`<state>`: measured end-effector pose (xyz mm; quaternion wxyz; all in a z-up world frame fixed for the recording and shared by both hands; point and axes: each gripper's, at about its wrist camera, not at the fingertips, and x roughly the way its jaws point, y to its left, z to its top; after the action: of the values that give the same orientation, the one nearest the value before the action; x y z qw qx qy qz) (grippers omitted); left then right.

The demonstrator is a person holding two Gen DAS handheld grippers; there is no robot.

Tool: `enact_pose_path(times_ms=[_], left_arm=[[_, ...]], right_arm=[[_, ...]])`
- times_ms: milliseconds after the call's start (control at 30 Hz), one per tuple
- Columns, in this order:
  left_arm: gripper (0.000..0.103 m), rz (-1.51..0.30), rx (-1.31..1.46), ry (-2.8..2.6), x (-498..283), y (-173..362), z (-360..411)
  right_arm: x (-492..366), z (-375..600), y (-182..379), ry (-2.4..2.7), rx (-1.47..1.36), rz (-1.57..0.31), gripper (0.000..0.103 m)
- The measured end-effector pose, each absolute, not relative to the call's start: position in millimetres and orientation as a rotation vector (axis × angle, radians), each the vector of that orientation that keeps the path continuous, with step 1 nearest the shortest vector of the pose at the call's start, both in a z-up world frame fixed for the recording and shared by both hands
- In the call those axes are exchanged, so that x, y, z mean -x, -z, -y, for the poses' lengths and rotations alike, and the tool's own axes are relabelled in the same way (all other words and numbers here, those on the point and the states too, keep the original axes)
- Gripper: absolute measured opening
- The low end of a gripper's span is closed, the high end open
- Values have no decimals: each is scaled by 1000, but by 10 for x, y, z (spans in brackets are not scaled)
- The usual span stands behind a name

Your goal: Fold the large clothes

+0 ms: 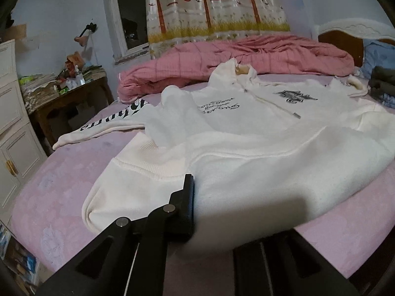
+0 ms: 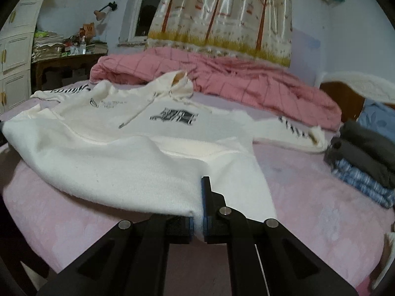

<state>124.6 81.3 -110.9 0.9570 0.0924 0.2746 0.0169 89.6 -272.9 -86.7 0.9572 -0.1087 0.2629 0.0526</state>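
Note:
A white hoodie (image 1: 246, 153) with black prints lies face up on the pink bed sheet (image 1: 61, 185), hood toward the far side and sleeves spread out. It also shows in the right wrist view (image 2: 128, 157). My left gripper (image 1: 197, 212) is shut on the hoodie's bottom hem near its left corner; its right finger is hidden under the cloth. My right gripper (image 2: 197, 212) is shut on the hem near the right corner, with cloth pinched between the blue pads.
A pink quilt (image 1: 234, 59) is bunched along the far side of the bed. Folded dark and blue clothes (image 2: 365, 157) are stacked at the right. A cluttered wooden table (image 1: 71, 91) and a white cabinet (image 1: 12, 128) stand left of the bed.

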Motion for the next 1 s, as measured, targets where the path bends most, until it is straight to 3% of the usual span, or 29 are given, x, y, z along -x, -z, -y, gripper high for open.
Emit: enact_pose_path(times_ms=[67, 133, 233, 300, 400, 533, 767, 1000], left_arm=[[21, -574, -174, -33, -1283, 1124, -844], [41, -569, -166, -58, -1301, 1107, -904], [50, -589, -114, -59, -1362, 1070, -1038], [49, -604, -87, -39, -1409, 1050, -1089], [29, -614, -95, -4, -1479, 965, -1083], [20, -639, -102, 35, -1686, 798, -1065], [23, -743, 31, 82, -2419, 540, -1248], [25, -859, 98, 73, -3102, 782, -1349]], right_arm=[[-930, 2702, 882, -101, 238, -541, 5], [-952, 2705, 905, -98, 246, -556, 6], [-983, 2752, 890, -112, 224, -564, 6], [-1011, 2779, 868, -114, 210, -567, 9], [-1096, 2840, 809, -137, 156, -581, 9], [-1278, 2900, 706, -158, 90, -615, 9], [-1910, 2818, 365, -130, 64, -629, 9], [-2709, 2716, 331, -105, 60, -690, 9]])
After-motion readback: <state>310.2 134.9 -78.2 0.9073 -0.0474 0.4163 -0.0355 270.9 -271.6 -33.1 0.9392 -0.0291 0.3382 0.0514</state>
